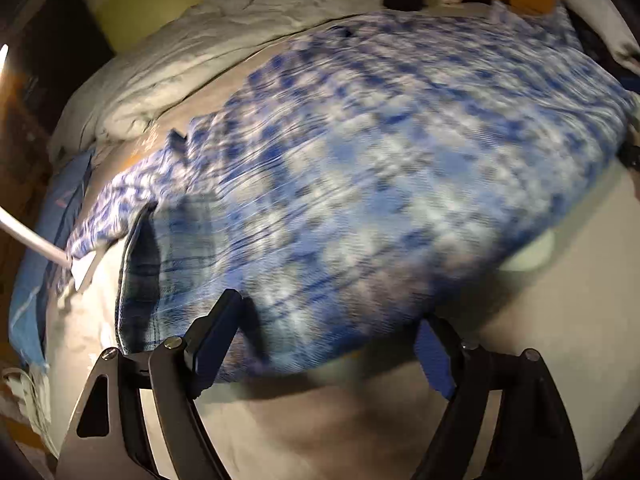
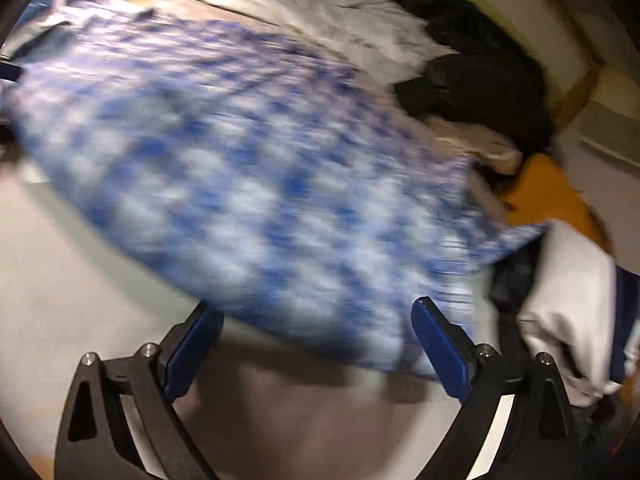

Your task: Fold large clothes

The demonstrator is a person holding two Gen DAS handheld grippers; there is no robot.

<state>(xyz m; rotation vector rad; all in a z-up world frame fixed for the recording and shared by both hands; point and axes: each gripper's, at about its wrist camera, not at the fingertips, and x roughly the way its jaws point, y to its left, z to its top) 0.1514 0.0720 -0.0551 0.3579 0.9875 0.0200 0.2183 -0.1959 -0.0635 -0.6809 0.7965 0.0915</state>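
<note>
A large blue-and-white checked cloth garment (image 1: 360,168) lies spread across the pale bed sheet (image 1: 320,420) — blurred in both views. The left gripper (image 1: 328,344) and right gripper (image 2: 316,332) stand spread wide at its near edge — pads gripping nothing.

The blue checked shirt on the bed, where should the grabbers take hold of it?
Probably at the near edge of the blue checked shirt, one corner each. That hem lies flat on the bed sheet, right in front of the open left gripper and right gripper. Come in low from the near side, sliding one finger under. The picture is blurred, so this is a guess.
</note>
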